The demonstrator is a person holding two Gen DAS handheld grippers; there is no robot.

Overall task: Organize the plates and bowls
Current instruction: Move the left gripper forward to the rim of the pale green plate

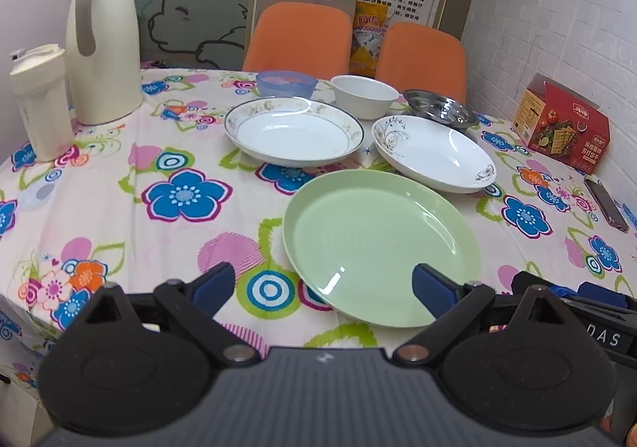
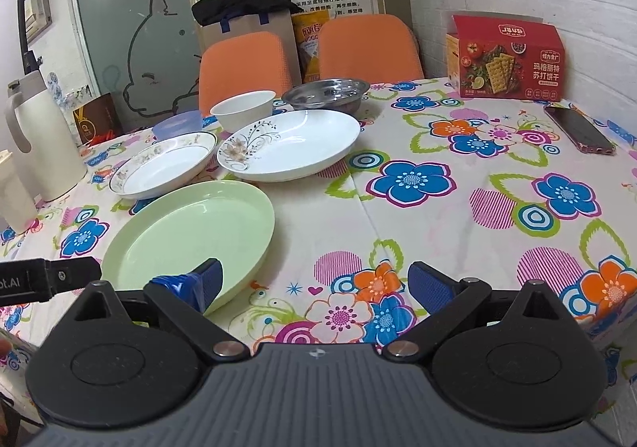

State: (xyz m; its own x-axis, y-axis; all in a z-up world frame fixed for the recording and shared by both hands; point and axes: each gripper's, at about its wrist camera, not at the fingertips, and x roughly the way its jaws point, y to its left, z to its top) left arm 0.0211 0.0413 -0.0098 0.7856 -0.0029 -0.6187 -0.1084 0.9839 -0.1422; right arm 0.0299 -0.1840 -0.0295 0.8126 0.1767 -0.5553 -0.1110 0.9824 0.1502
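Note:
A green plate (image 1: 380, 248) lies nearest on the flowered tablecloth; it also shows in the right wrist view (image 2: 191, 240). Behind it lie a gold-rimmed white plate (image 1: 294, 131) (image 2: 163, 164) and a white plate with a floral print (image 1: 434, 152) (image 2: 294, 144). Further back stand a blue bowl (image 1: 286, 84) (image 2: 178, 124), a white bowl (image 1: 364, 96) (image 2: 243, 109) and a steel bowl (image 1: 440, 110) (image 2: 326, 92). My left gripper (image 1: 322, 289) is open and empty over the green plate's near rim. My right gripper (image 2: 316, 284) is open and empty, just right of the green plate.
A cream thermos jug (image 1: 101, 49) and a cream tumbler (image 1: 40, 100) stand at the left. A red cracker box (image 2: 505, 57) and a phone (image 2: 579, 130) lie at the right by the wall. Two orange chairs (image 1: 298, 37) stand behind the table.

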